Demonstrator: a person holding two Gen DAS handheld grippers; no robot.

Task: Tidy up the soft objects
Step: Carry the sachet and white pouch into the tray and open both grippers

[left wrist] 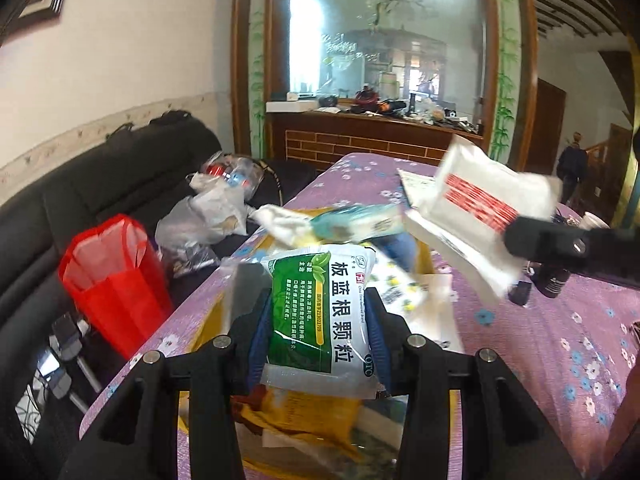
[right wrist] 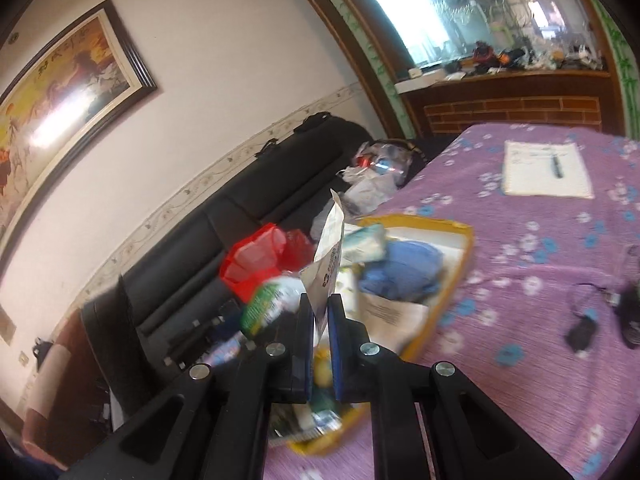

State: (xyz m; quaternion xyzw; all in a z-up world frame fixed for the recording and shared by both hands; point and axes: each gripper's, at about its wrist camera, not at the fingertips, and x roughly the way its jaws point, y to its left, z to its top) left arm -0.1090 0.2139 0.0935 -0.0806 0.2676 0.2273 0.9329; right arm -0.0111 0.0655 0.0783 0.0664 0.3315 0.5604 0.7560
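Midway: left tool (left wrist: pixel 320 320) is gripping a green sachet (left wrist: pixel 320 316), right tool (right wrist: pixel 319 344) is pinching a white packet (right wrist: pixel 326 264) above the yellow tray (right wrist: pixel 460 236), already holding several items.

The tray (right wrist: pixel 460 232) sits on the table (left wrist: pixel 560 340), near its sofa-side edge, with the cloth (right wrist: pixel 404 268) and packets in it. The sofa (left wrist: pixel 120 176) runs along the table's left, carrying the bag (left wrist: pixel 116 280) and plastic wraps (left wrist: pixel 200 220). Farther down the table lies a notepad (right wrist: pixel 546 170), a pen (right wrist: pixel 557 165) on it, and the cabinet (left wrist: pixel 380 136) stands beyond the table's far end.
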